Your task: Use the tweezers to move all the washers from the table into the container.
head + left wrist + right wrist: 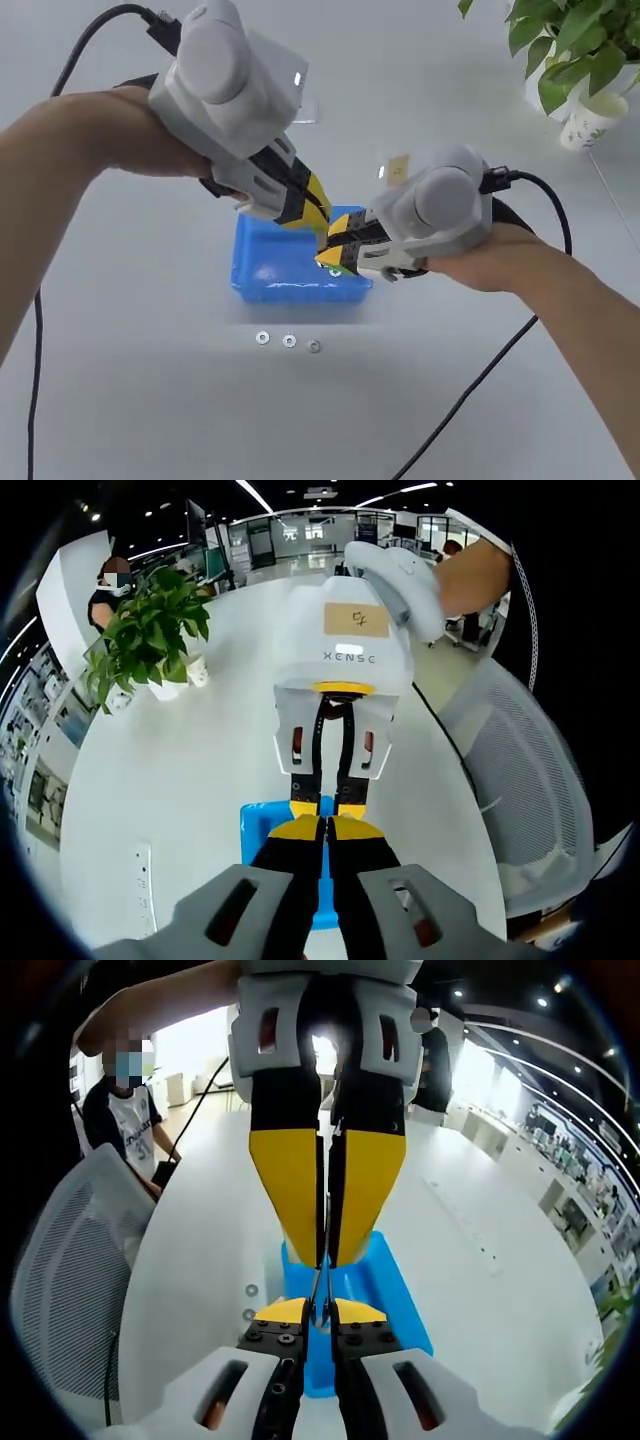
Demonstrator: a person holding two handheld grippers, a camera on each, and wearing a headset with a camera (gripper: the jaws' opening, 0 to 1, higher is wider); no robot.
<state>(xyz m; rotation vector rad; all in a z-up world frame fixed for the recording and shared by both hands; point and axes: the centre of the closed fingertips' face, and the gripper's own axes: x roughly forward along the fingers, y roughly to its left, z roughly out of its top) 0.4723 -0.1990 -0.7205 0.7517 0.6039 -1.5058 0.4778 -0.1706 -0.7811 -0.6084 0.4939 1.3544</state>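
The left gripper (327, 825) and right gripper (322, 1312) meet tip to tip. Each has its jaws pinched almost together on what looks like thin tweezers (321, 1285), above the blue container (262, 272). Three washers (289, 341) lie in a row on the white table (150, 400), just beside the container's near wall.

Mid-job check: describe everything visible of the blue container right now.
The blue container is a shallow, open-topped rectangular tray, plastic by its look, with a raised rim. It sits flat on the white table, three washers lying apart from its near wall. The left gripper and right gripper meet tip to tip above it, hiding much of the inside.
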